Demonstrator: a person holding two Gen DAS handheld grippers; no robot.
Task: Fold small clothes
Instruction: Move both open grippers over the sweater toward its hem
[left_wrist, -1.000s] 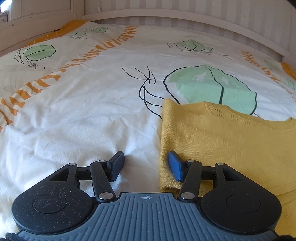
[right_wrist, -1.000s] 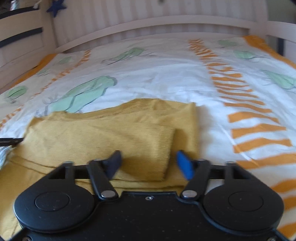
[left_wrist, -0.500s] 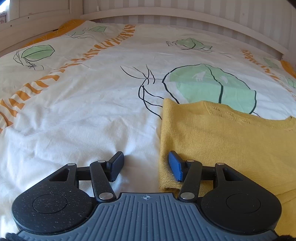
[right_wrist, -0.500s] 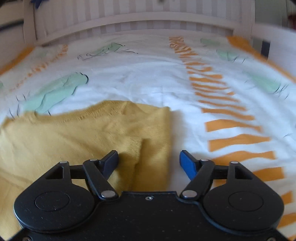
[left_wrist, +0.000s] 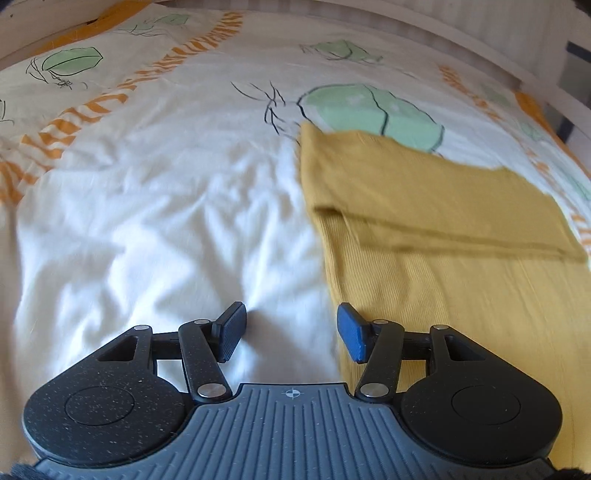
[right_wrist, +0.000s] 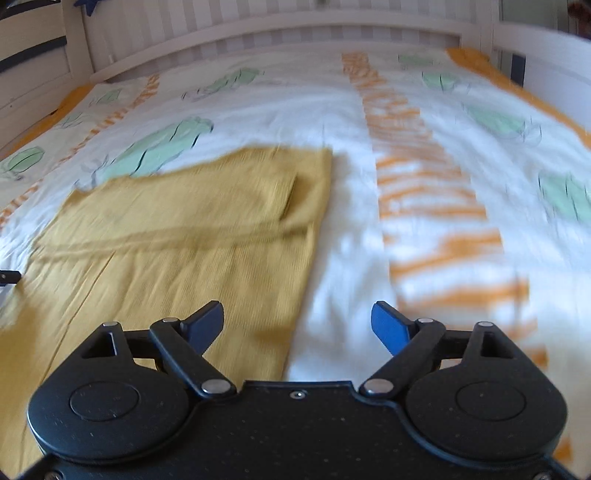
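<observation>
A mustard-yellow knit garment (left_wrist: 424, 206) lies flat on the bed with its sleeves folded across the upper part. It also shows in the right wrist view (right_wrist: 177, 229). My left gripper (left_wrist: 291, 330) is open and empty above the garment's left edge. My right gripper (right_wrist: 297, 325) is open and empty above the garment's right edge; its left finger hangs over the cloth, its right finger over the sheet.
The garment lies on a white duvet (left_wrist: 147, 206) with green leaf prints and orange stripes (right_wrist: 424, 206). A white wooden bed rail (right_wrist: 280, 33) runs along the far side. A dark object (right_wrist: 9, 277) shows at the left edge.
Both grippers have pulled back toward me and risen, so more of the garment shows. The right gripper's jaws have opened wider. Both views are blurred by motion.
</observation>
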